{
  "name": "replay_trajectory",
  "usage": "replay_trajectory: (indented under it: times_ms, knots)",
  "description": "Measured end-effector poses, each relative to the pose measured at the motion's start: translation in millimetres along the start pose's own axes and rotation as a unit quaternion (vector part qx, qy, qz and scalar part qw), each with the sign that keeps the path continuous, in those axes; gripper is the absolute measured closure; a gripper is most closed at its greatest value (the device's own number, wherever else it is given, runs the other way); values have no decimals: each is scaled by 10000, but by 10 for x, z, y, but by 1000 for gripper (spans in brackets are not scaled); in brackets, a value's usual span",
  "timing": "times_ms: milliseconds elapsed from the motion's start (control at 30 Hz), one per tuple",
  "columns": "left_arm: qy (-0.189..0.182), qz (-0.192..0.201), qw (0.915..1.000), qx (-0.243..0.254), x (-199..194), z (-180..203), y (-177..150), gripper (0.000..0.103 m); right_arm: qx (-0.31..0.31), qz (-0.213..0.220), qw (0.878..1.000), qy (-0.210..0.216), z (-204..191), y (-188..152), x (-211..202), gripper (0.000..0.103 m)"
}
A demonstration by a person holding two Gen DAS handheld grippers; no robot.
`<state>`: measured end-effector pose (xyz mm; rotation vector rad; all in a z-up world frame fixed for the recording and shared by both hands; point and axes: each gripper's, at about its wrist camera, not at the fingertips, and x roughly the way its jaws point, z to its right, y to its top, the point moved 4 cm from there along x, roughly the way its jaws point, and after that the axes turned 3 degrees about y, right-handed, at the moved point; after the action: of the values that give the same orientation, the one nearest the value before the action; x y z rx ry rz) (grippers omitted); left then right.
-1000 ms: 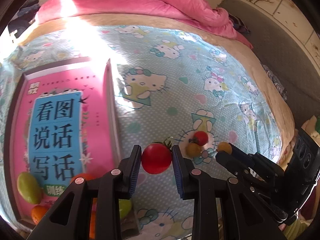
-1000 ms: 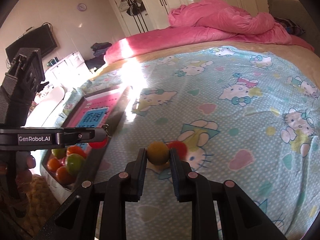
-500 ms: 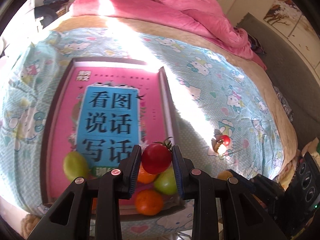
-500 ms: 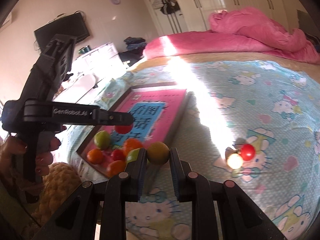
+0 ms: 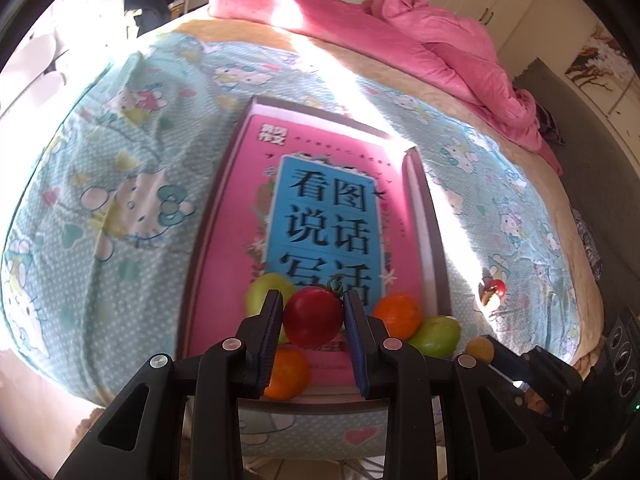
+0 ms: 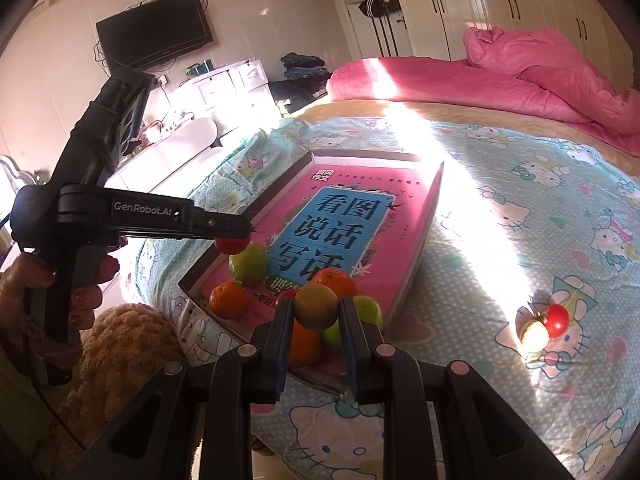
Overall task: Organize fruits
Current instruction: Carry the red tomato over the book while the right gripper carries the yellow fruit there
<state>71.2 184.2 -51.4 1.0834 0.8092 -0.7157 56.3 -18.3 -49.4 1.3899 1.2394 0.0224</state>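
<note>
Over the pink book (image 5: 324, 216), left gripper (image 5: 313, 316) pinched a red tomato (image 5: 313, 314), right gripper (image 6: 316, 307) clamped a yellow-green fruit (image 6: 316, 306).

Left wrist cam: looks steeply down over the tray (image 5: 434, 248) near end, close in. Right wrist cam: lower, more level, faces across the bed (image 6: 500, 216) toward the wardrobes (image 6: 500, 8), from the tray's right. Both 2 views share tray, pink book (image 5: 328, 216), pink duvet (image 6: 540, 76).
</note>
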Motion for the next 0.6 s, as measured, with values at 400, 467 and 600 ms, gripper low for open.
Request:
replay_trajectory:
  times_ms: [400, 467, 600]
  knots:
    - [438, -114, 9989, -77, 134, -353, -132, 71, -373, -257, 9986, -279, -154, 41, 307, 79]
    - [518, -137, 9986, 2, 152, -359, -153, 71, -392, -295, 9983, -322, -146, 43, 341, 79]
    - [588, -196, 9980, 76, 176, -373, -190, 71, -437, -329, 9978, -371, -147, 43, 387, 79]
